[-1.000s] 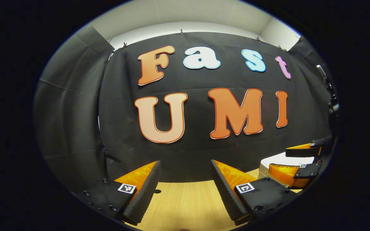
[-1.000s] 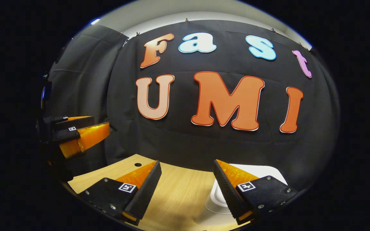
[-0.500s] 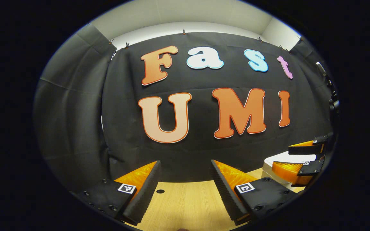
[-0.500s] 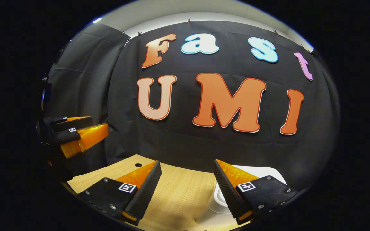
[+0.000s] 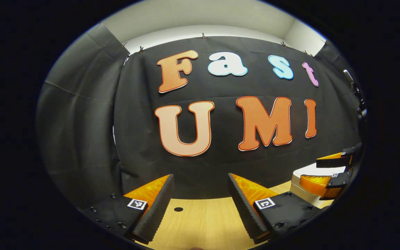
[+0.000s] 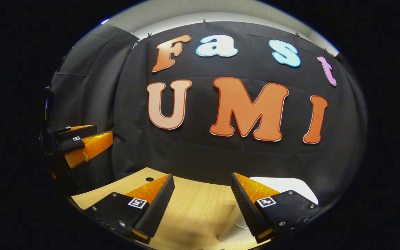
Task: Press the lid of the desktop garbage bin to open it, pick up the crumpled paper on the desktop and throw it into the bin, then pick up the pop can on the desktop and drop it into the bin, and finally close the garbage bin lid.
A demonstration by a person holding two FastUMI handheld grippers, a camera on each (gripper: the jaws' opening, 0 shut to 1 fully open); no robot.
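Both grippers spread apart, holding nothing. Bin (image 6: pixel 286 184) just ahead of right gripper (image 6: pixel 201 201), under its right finger; lid looks down. Advice: lower right finger squarely onto lid, press firmly. Left gripper (image 5: pixel 200 203) idle over desk (image 5: pixel 203 222).

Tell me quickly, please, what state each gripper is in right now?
Left gripper: open, holding nothing, above the wooden desktop.
Right gripper: open, holding nothing, with the white garbage bin just ahead.
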